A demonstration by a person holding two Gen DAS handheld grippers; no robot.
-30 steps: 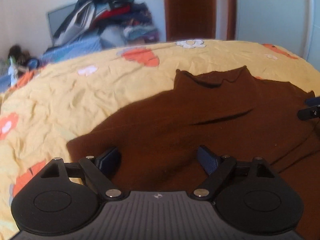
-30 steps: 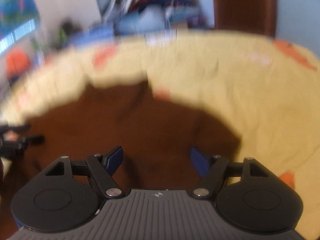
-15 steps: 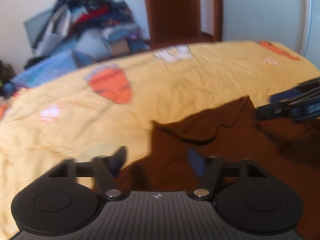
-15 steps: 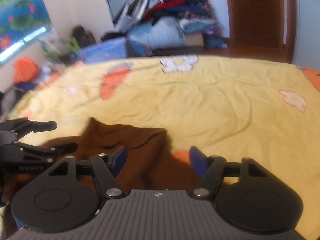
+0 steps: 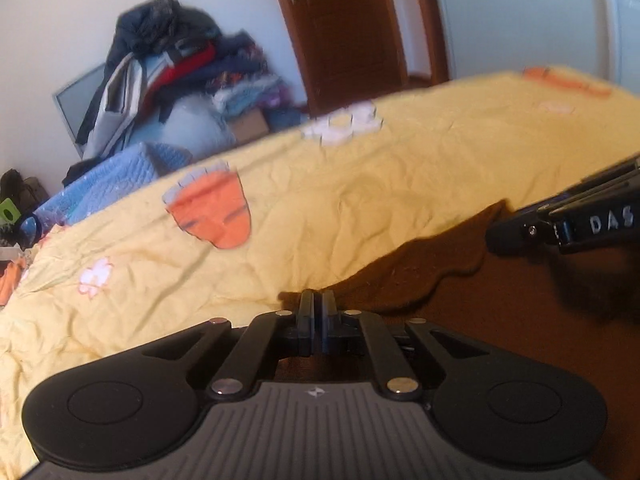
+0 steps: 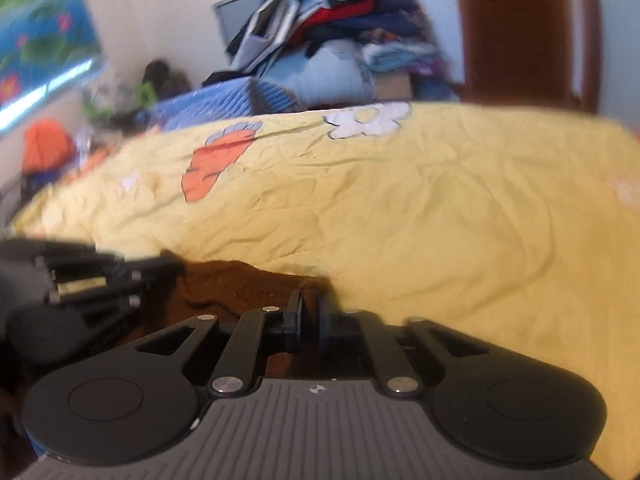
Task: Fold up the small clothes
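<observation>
Yellow bedding (image 5: pixel 360 184) with orange and white shapes covered the bed, and a blurry heap of clothes (image 5: pixel 180 80) sat behind it. On the near side lay the brown top (image 5: pixel 500 300), partly hidden. The left gripper (image 5: pixel 319 300) was clamped tight at its edge. The right gripper (image 6: pixel 309 300) was closing, probably on a fold of the top. White letters "DAS" showed, cut off.
</observation>
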